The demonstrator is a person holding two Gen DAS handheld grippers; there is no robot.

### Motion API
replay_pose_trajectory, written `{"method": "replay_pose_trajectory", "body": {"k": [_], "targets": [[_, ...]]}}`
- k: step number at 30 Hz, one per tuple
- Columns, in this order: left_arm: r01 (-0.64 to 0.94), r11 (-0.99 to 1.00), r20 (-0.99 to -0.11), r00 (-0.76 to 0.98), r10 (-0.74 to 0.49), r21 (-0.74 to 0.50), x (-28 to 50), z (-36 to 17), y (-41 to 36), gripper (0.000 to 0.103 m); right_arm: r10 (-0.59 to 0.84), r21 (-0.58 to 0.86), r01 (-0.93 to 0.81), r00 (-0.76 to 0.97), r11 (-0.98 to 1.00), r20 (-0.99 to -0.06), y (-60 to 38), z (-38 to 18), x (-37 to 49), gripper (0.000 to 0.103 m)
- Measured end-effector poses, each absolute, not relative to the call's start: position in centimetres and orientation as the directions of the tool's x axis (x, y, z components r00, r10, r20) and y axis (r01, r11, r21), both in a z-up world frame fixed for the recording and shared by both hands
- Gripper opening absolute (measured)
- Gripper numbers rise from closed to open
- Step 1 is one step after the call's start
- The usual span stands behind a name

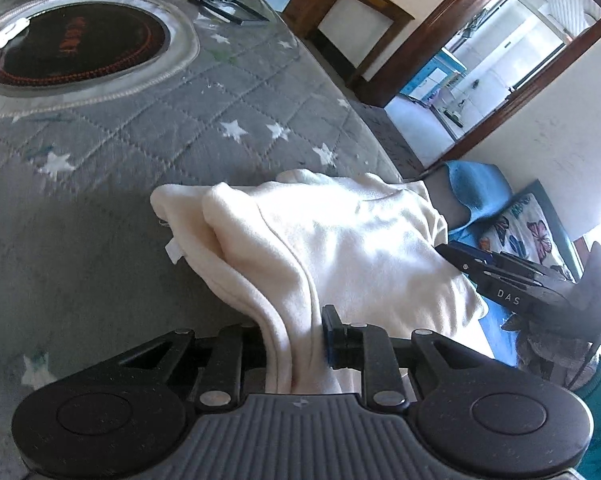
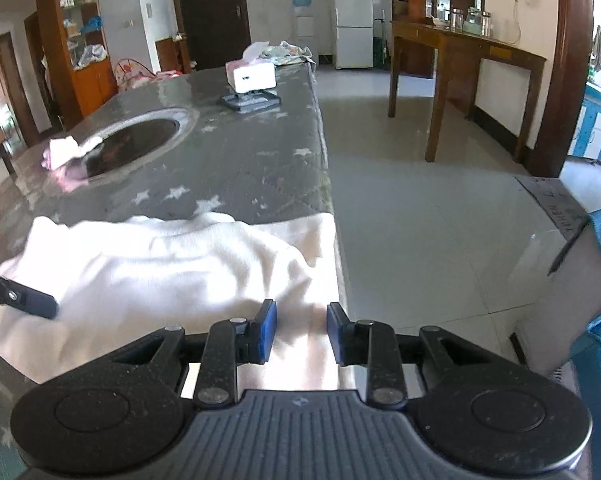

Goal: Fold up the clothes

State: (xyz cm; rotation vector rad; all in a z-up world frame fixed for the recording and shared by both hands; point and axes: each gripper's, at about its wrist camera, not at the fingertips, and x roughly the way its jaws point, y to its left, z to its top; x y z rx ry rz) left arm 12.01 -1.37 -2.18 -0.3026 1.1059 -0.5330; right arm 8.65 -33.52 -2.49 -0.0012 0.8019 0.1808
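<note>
Right, your left gripper (image 1: 294, 344) has its fingers pinched on a bunched fold of the cream garment (image 1: 340, 240); your right gripper (image 2: 301, 330) is part open, fingers straddling its hem, not pressing. The garment lies crumpled at the near edge of the grey star-print surface (image 2: 240, 160).

Cream fleece garment (image 1: 332, 240), bunched and folded over, lying at table's 5 o'clock edge, one fold trailing toward 6.

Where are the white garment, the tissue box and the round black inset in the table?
white garment (image 1: 340, 240), left wrist view, middle of its folded top.
tissue box (image 2: 254, 74), right wrist view, white front face.
round black inset (image 1: 80, 46), left wrist view, centre.
</note>
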Motion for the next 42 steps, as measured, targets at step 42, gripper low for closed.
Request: {"method": "replay_pose_trajectory", "body": {"k": [42], "targets": [[0.161,0.932,-0.791,0.494,-0.360,-0.324,12.6,0.3,0.3,0.053,0.219,0.035,-0.267,0.701,0.963,-0.678,-26.3,-2.4,14.8,0.034]]}}
